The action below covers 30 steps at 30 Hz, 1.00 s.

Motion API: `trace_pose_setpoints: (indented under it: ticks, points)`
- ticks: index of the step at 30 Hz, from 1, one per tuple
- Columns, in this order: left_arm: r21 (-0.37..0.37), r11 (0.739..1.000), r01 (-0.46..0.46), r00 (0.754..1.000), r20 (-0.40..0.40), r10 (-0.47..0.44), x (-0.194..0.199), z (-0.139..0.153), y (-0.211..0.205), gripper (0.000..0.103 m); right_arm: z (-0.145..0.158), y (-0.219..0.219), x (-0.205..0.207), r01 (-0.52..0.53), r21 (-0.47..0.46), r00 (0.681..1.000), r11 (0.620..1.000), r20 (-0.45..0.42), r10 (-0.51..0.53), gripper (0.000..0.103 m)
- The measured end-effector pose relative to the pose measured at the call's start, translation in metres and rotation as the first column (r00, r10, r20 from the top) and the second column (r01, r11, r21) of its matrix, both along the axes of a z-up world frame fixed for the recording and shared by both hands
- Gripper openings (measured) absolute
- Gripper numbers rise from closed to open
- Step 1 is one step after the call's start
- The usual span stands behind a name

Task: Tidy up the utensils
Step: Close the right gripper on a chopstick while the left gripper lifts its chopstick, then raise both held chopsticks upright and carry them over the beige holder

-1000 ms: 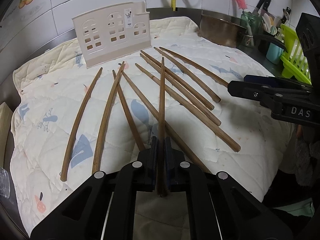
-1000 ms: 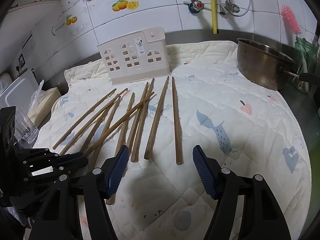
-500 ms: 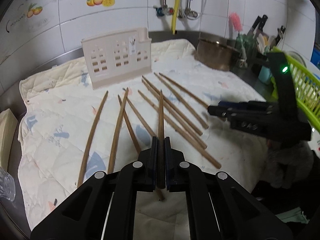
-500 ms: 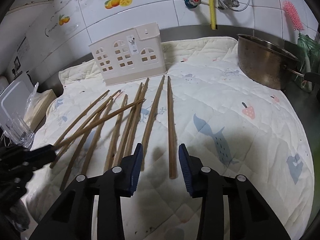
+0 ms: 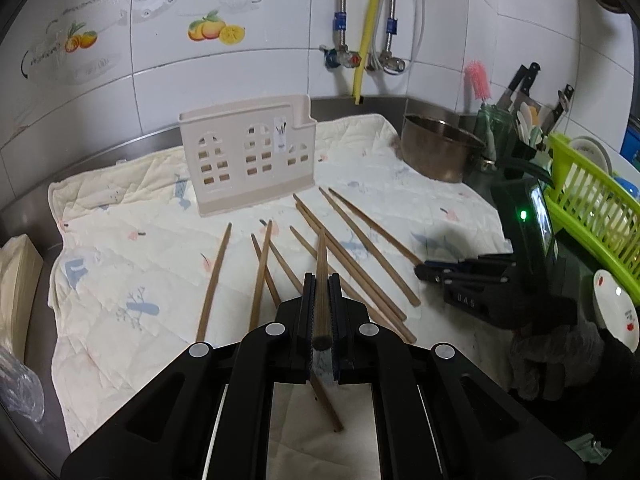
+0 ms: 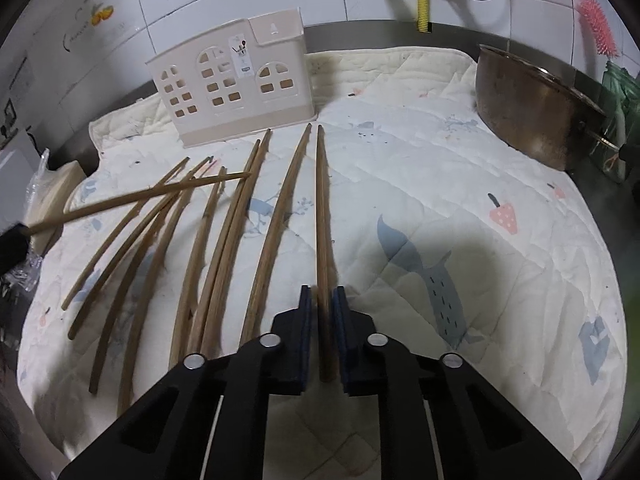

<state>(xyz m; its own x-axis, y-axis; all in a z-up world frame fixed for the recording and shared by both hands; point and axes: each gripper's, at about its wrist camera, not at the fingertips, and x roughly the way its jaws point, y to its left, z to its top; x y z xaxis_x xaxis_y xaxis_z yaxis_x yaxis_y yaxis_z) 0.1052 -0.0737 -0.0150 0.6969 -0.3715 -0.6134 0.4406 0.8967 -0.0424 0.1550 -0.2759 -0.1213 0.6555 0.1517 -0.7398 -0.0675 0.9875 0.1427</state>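
Several wooden chopsticks (image 6: 224, 236) lie fanned out on a quilted mat in front of a beige house-shaped utensil holder (image 6: 236, 80), which also shows in the left wrist view (image 5: 248, 156). My left gripper (image 5: 321, 280) is shut on one chopstick (image 5: 321, 256) and holds it above the mat; that chopstick shows in the right wrist view (image 6: 140, 196) raised at the left. My right gripper (image 6: 322, 292) is low over the mat with its jaws narrowly apart around the rightmost chopstick (image 6: 322, 216), small gaps on both sides.
A metal pot (image 6: 532, 108) stands at the mat's back right. A green dish rack (image 5: 592, 216) and a knife and brush holder (image 5: 516, 128) stand further right. A folded cloth (image 5: 16, 280) and plastic bag lie off the mat's left edge.
My left gripper has lifted its chopstick up and back from the mat. My right gripper has moved forward and narrowed its jaws around the rightmost chopstick.
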Motion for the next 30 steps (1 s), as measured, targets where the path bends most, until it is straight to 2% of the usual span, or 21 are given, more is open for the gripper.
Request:
trace_pose_setpoints:
  ticks: [6, 14, 22, 30]
  points:
    - [0.002, 1.000, -0.004, 1.000, 0.024, 0.004, 0.005, 0.013, 0.002, 0.005, 0.014, -0.002, -0.009, 0.014, 0.002, 0.999, 1.000, 0.046, -0.014, 0.007]
    - [-0.025, 0.999, -0.021, 0.999, 0.037, 0.022, 0.013, 0.033, 0.010, 0.005, 0.076, -0.002, -0.027, 0.004, -0.035, 0.978, 0.999, 0.210, 0.003, 0.007]
    - [-0.054, 0.998, -0.037, 0.998, 0.051, 0.040, 0.035, 0.064, 0.021, 0.005, 0.142, -0.005, 0.000, -0.060, -0.094, 0.952, 0.994, 0.293, 0.085, 0.007]
    - [-0.064, 0.996, -0.060, 0.993, 0.097, 0.066, 0.058, 0.107, 0.031, 0.005, 0.195, -0.002, 0.035, -0.136, -0.102, 0.942, 0.985, 0.293, 0.160, 0.007]
